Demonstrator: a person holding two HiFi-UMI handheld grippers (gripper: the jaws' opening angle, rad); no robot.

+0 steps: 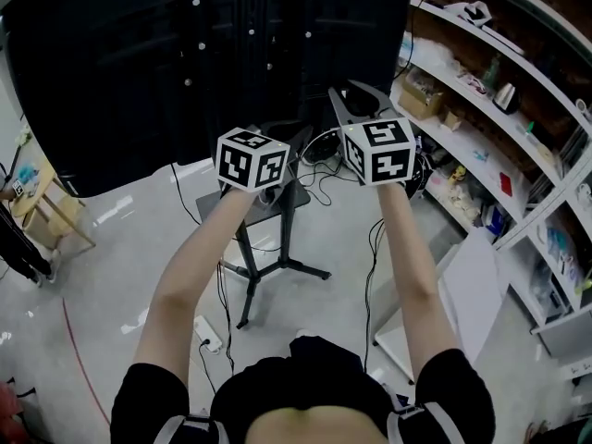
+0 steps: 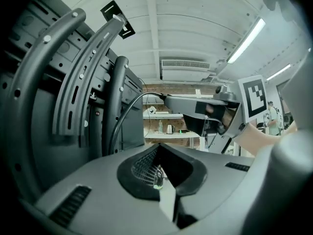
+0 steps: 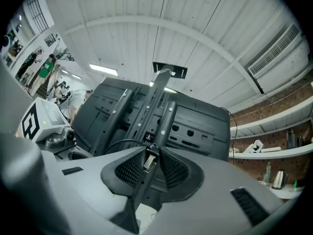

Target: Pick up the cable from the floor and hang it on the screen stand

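Both grippers are raised in front of the back of the black screen stand [image 1: 250, 35]. My right gripper [image 3: 148, 161] is shut on the metal plug of the thin black cable [image 3: 108, 145], just before the stand's vertical rail [image 3: 157, 106]. From that grip the cable [image 2: 125, 112] arcs over and drops behind my left gripper [image 2: 157, 169]. The left jaws stand almost together, with a small clear, green-tinted piece pinched between the pads. The stand's curved brackets [image 2: 80, 77] rise close on the left. In the head view the marker cubes [image 1: 252, 160] [image 1: 377, 151] hide the jaws.
A black floor stand [image 1: 270, 248] with splayed legs stands below my arms, with loose cables and a white power strip [image 1: 211, 336] around it. White shelves [image 1: 490, 146] with small items line the right wall. A wooden unit [image 1: 51, 211] sits at the left.
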